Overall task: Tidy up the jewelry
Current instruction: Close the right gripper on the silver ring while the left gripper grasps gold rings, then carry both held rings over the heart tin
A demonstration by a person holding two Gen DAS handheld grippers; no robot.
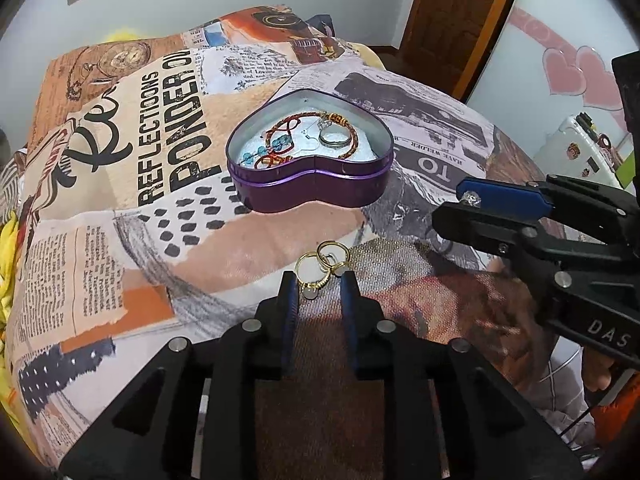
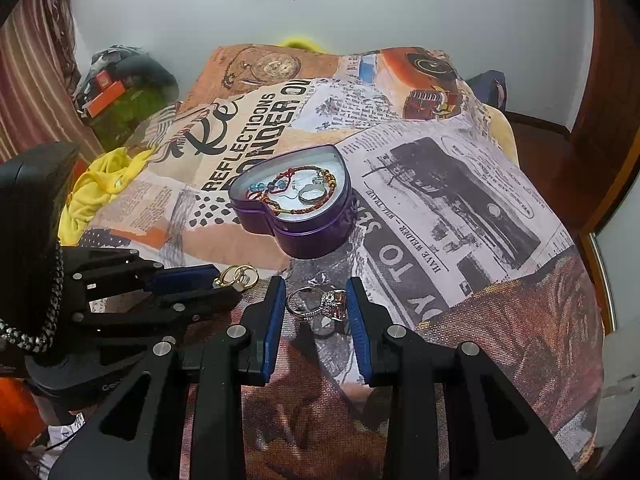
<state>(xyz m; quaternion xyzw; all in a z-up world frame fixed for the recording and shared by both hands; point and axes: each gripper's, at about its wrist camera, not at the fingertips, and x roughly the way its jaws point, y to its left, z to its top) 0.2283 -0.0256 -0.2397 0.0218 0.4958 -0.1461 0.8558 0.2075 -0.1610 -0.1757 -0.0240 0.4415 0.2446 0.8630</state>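
A: Nearest, the left tongs [image 1: 320, 280] reach the gold rings [image 1: 322, 266] on the printed blanket [image 1: 120, 240]. Are they gripping?

B: The pads flank the cluster with a gap; whether they press it I cannot tell.

A: And the right tongs [image 2: 316, 300]?

B: They bracket the silver stone ring [image 2: 320, 304], which appears to touch the right pad, with space on the left. It could be pinched, or only framed. I'd call it unclear.

A: Why both angled down?

B: Probably because small rings on soft fabric need the tips brought low around them.

A: Beyond them?

B: The purple heart tin [image 1: 308, 168], lid off, already holds a braided bracelet [image 1: 344, 136], blue beads [image 1: 276, 146] and a silver ring [image 1: 334, 138], so it is likely where these rings go.
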